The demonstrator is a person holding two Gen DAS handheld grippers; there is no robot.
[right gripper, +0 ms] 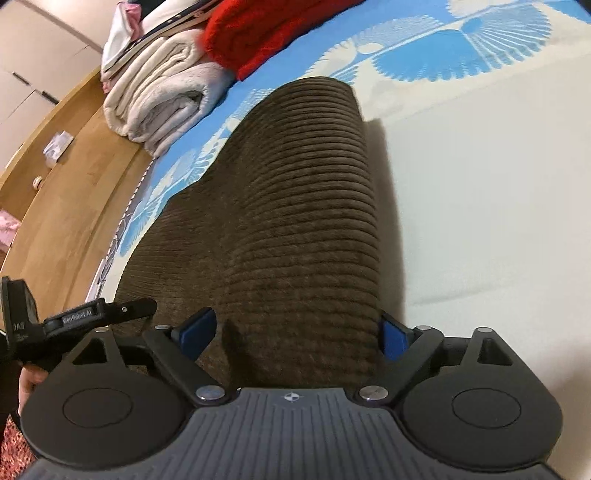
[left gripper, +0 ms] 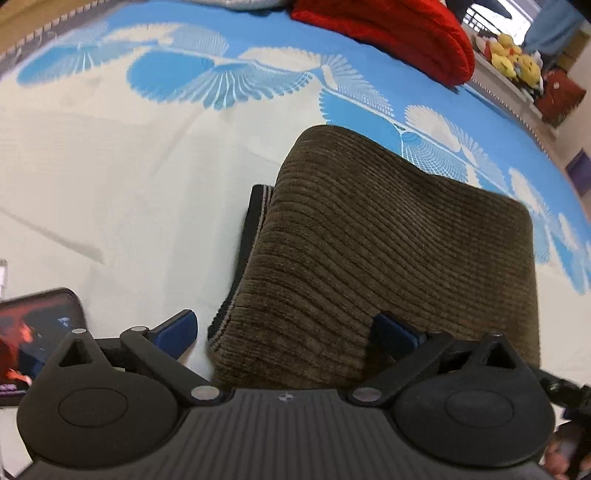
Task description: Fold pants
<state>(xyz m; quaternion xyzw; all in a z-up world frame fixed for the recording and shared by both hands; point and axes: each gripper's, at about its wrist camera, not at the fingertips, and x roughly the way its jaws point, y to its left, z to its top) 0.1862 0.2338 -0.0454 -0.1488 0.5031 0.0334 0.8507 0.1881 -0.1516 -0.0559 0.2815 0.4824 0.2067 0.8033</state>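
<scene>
Left wrist view, 9 o'clock to 3 o'clock. Phone [left gripper: 37,339] at 8 o'clock, screen lit, cut by the frame edge. Bed [left gripper: 110,177] under everything: cream sheet, blue fan print toward 12. Left hand-held gripper [left gripper: 286,332] spread wide, nothing pinched; left pad over bare sheet, right pad over or against the cloth, contact unclear. Pants [left gripper: 388,251] at centre to 3 o'clock: brown corduroy, folded into a thick block, dark waistband or hem peeking out at its 9 o'clock edge. Red knit [left gripper: 399,33] at 1 o'clock, yellow plush toys [left gripper: 513,59] at 2 o'clock on a ledge, well apart from the work.

Right wrist view. Part of the other tool [right gripper: 85,317] at 8 o'clock, fingers of the person's hand just below. Folded towels [right gripper: 162,107] at 10 o'clock, red knit beside them at 11. Right hand-held gripper [right gripper: 295,332] also spread, straddling the near end of the pants, no grip visible.

Judgement: last fold looks done; step in hand reads as release or final tidy. Next move, if any: press flat, square the edges, tuck the dark band.

Hidden: near edge of the block behind both tool bodies; layer count unreadable; far corner soft from fisheye warp.
</scene>
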